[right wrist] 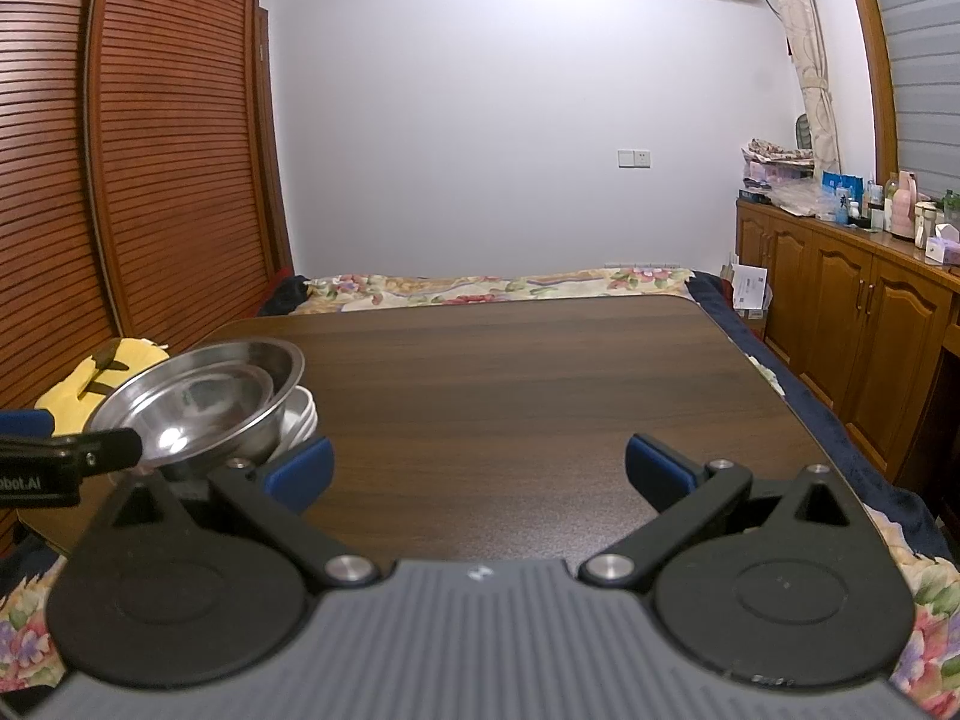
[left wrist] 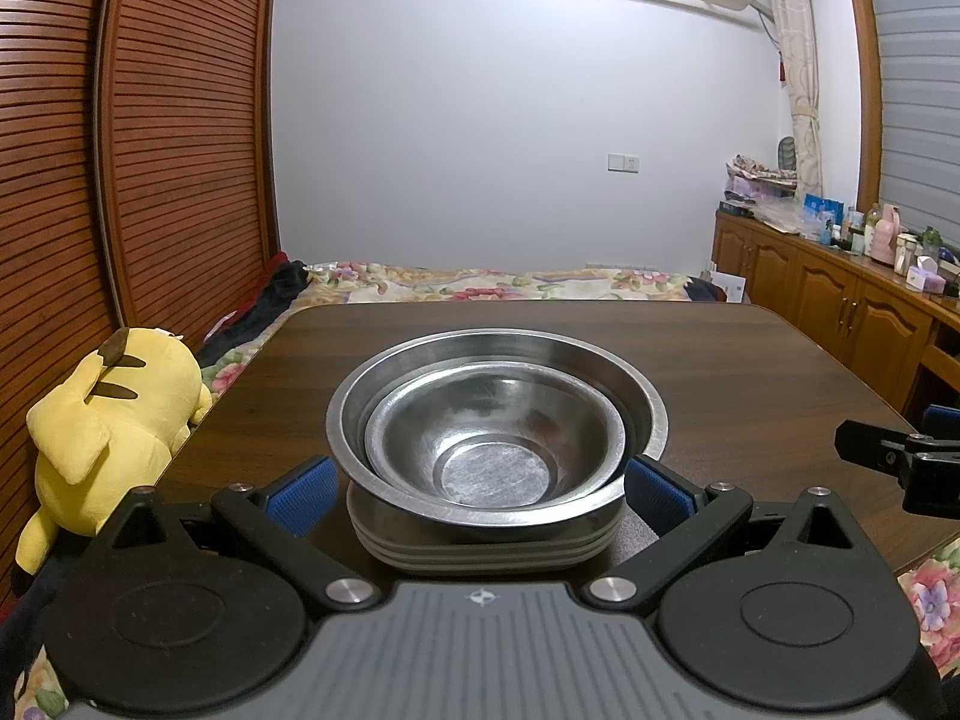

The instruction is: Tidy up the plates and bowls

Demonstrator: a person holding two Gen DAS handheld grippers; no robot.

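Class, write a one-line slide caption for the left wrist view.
Open left hand-held gripper flanks nested steel bowls atop stacked plates.

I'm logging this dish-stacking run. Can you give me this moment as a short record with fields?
surface: dark wood table
stack base: pale plates, several stacked
on plates: large steel bowl
nested inside: small steel bowl
left hand-held gripper: open, pads either side of the stack
right hand-held gripper: open, empty, over bare table
off-table: yellow plush toy at left
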